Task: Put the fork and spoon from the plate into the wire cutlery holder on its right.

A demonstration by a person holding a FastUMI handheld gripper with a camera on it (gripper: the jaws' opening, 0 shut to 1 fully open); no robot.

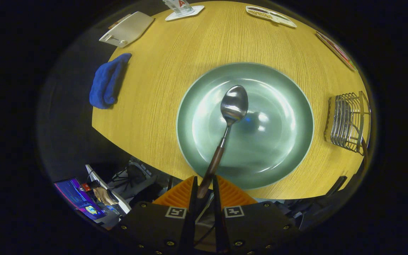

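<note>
A spoon point(229, 120) with a steel bowl and a brown wooden handle hangs above the grey-green plate point(289, 141). My gripper point(204, 186) is shut on the end of the handle, and the spoon points away from the fingers over the plate's middle. The plate rests on the round wooden table point(161, 78). To the plate's right stands the wire cutlery holder point(349, 122), near the table's edge, with a dark handle sticking out below it.
A blue cloth point(106, 85) hangs over the table's left edge. At the far side sit a white holder point(128, 28), a glass on a white coaster point(182, 9), a small tray point(270, 16) and a flat card point(336, 49). Below the table lies equipment with a lit screen point(78, 198).
</note>
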